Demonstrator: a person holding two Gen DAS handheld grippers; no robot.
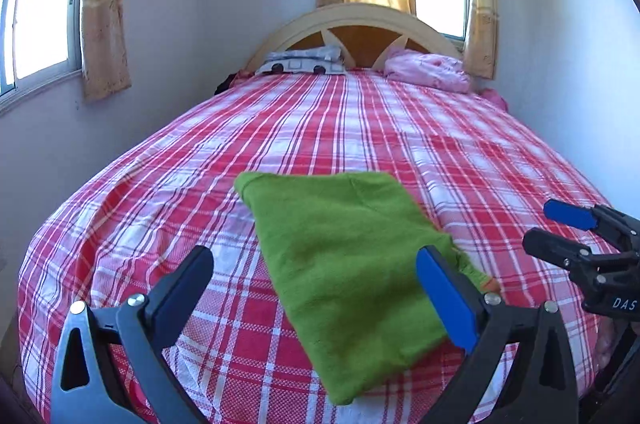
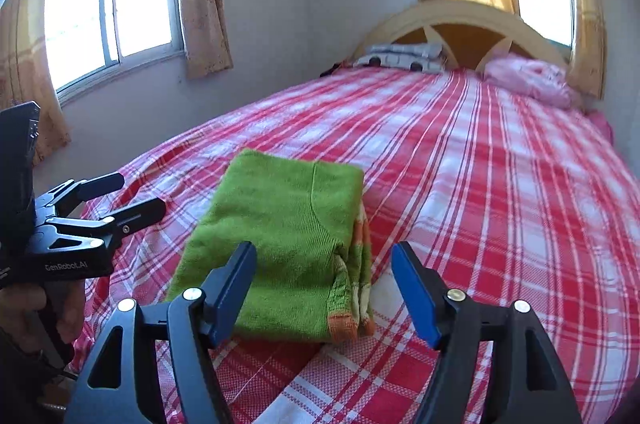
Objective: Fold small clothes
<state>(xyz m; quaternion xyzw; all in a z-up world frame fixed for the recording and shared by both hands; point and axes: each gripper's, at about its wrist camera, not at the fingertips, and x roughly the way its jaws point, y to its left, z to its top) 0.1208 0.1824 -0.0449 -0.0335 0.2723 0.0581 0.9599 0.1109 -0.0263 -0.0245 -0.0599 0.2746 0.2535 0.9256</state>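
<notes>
One bed under a red-and-white checked sheet, filling most of both views; two windows with yellow curtains behind it, one arched headboard, two heaps of bedding at the head, one grey-patterned, one pink. One small green garment lying flat near the foot of the bed, already folded into a thick rectangle, with orange trim showing along the layered edge in the right wrist view. Probably a jumper or top, though too blurred to say for sure. Two grippers, both clear of the cloth: left gripper with fingers spread as wide as they go, nothing between them; right gripper with fingers well apart too, also empty, hanging above the near end of the garment. Fold judged finished and just let go. Next move likely a matter of shifting the folded piece aside or fetching another, calling for a fresh low approach and a pinch on an edge without disturbing the layers. No second garment in view.
</notes>
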